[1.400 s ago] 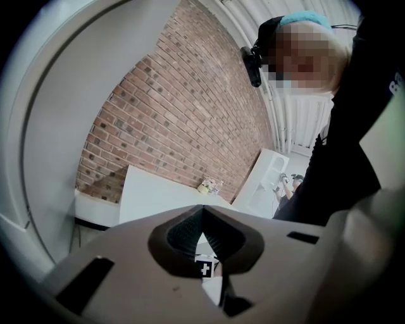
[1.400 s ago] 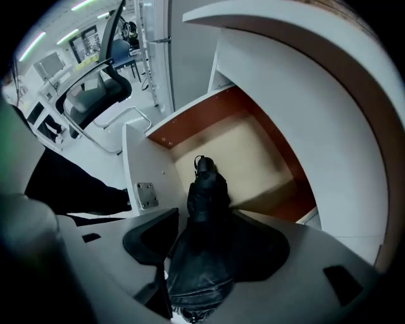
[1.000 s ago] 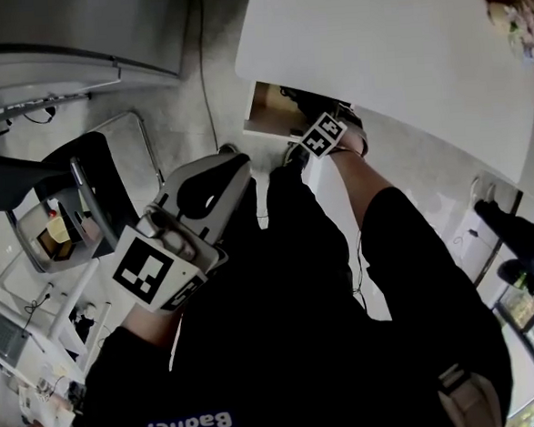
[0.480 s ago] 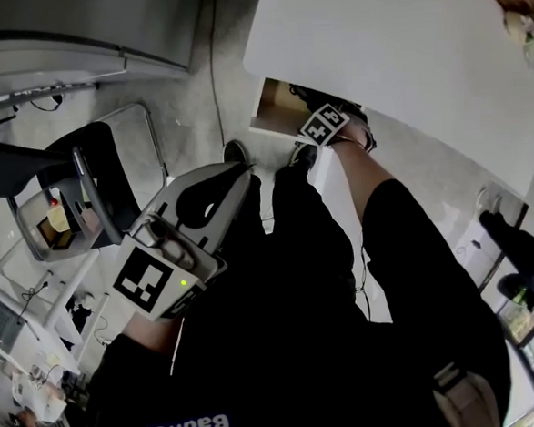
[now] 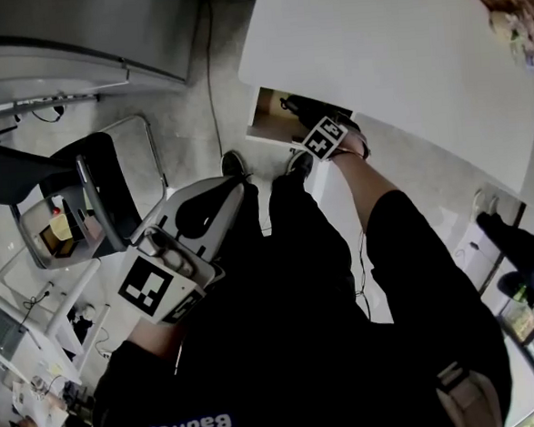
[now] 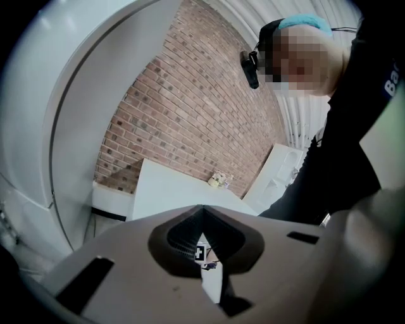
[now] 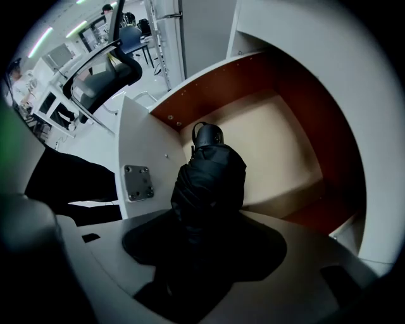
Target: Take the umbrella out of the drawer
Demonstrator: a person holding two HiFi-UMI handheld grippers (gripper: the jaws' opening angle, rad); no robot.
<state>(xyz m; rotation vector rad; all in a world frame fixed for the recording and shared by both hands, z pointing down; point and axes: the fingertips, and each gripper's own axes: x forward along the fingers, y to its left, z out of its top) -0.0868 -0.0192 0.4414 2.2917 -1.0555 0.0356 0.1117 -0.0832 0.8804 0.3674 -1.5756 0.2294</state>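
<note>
The black folded umbrella point(image 7: 209, 177) stands on end in the open drawer point(image 7: 278, 139), with its handle end point(image 7: 207, 135) down near the drawer floor. My right gripper point(image 7: 199, 253) points straight down over it. Its jaws are closing, with the umbrella's near end filling the gap between them. In the head view the right gripper point(image 5: 308, 127) reaches into the drawer point(image 5: 265, 117) under the white table point(image 5: 393, 53). My left gripper point(image 5: 231, 188) hangs by the person's left side, jaws together and empty. In its own view the left gripper point(image 6: 202, 210) shows its tips meeting.
A grey metal plate point(image 7: 138, 182) is screwed to the drawer's white side wall. A black office chair point(image 5: 83, 189) stands on the floor at the left. Cables run across the floor. A brick wall point(image 6: 190, 114) rises behind the table.
The right gripper stays over the drawer and the left gripper stays by the person's side. Only the head view has shifted a little.
</note>
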